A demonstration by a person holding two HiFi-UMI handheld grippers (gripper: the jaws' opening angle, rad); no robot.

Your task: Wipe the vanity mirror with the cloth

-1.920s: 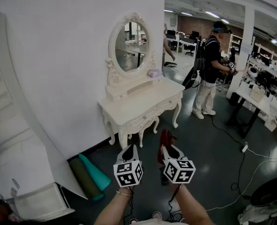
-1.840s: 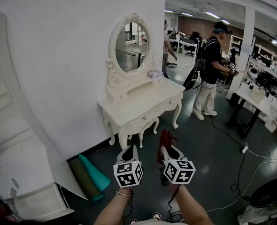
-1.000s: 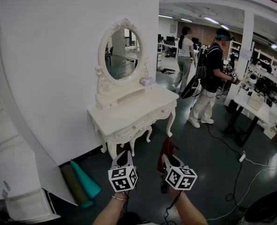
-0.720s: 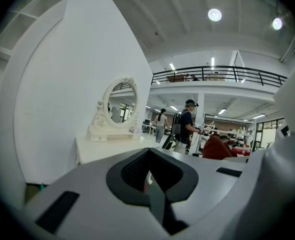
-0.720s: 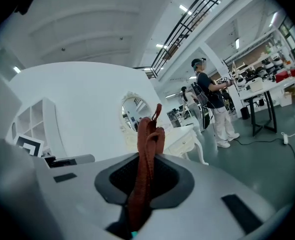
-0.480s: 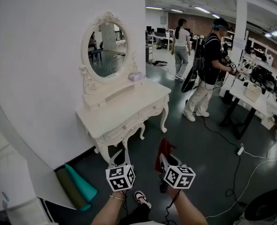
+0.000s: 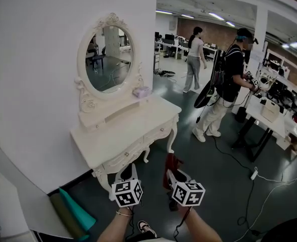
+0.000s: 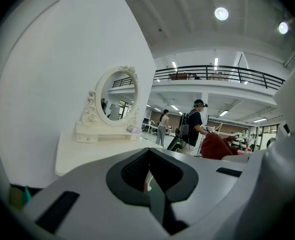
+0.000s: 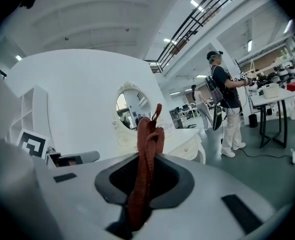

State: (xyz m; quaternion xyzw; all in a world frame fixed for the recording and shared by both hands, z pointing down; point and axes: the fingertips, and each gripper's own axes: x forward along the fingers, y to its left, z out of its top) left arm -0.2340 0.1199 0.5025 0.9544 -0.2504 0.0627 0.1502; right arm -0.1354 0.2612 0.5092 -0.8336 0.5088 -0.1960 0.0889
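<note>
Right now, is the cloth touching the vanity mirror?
Apart. Head view: the cloth, clamped in the right claw, is short of the dressing table, whose top separates it from the mirror.

Open-plan lab (desks point(image 7: 275, 119), floor cables point(image 7: 282, 179))

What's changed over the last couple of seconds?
The wearer walked closer to the dressing table; its mirror now sits further left in the head view. A bystander in a white top moved into full view. Unchanged: right gripper clamped on the red cloth, left gripper shut, empty.
</note>
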